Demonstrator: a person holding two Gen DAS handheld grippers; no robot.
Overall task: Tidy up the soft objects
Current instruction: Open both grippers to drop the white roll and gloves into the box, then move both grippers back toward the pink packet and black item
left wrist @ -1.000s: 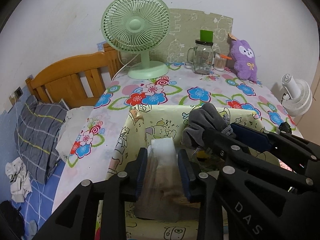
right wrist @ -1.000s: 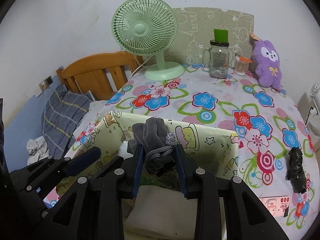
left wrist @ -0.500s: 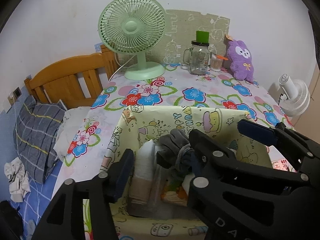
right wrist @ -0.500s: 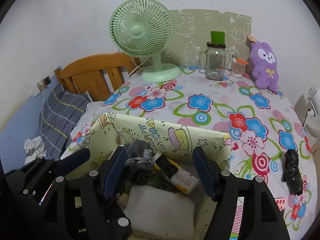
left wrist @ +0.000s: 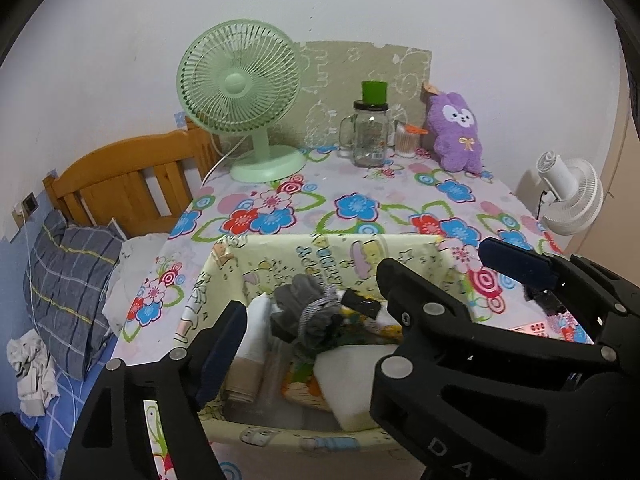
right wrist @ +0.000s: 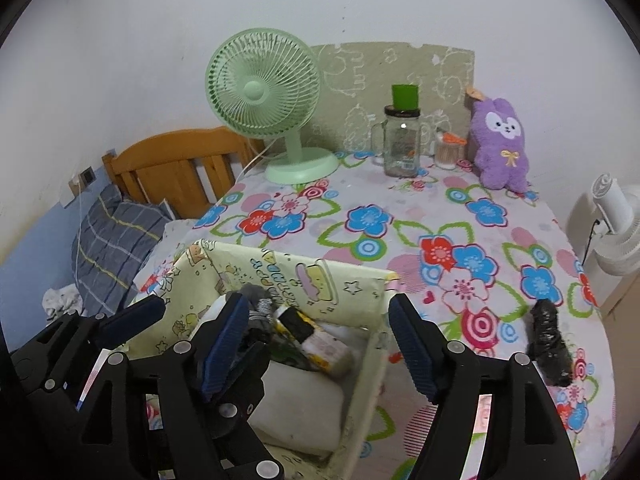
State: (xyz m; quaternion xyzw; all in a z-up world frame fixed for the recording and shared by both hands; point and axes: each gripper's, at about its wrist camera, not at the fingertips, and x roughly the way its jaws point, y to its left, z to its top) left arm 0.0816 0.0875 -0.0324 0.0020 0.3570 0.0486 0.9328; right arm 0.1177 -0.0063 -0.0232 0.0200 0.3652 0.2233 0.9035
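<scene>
White letters "DA" show at the lower right of the left wrist view, on the body of the right hand-held gripper (right wrist: 320, 344); the yellow cartoon-print fabric box (left wrist: 320, 248) carries blue lettering on its inner far wall, too tilted to read surely. The box sits low in both frames on the flower-print table (left wrist: 360, 208). Inside it, a grey glove (left wrist: 308, 312) lies crumpled at the centre, with no clear long axis, beside a folded white cloth (left wrist: 256, 332) whose long side runs from the near rim toward the far wall. A white pad (right wrist: 300, 396) lies flat at the near end. The left hand-held gripper (left wrist: 312, 344) has just been opening and stands apart over the box, clamped on nothing; the right one likewise has just been opening, its blue pads (right wrist: 412, 344) wide and empty.
</scene>
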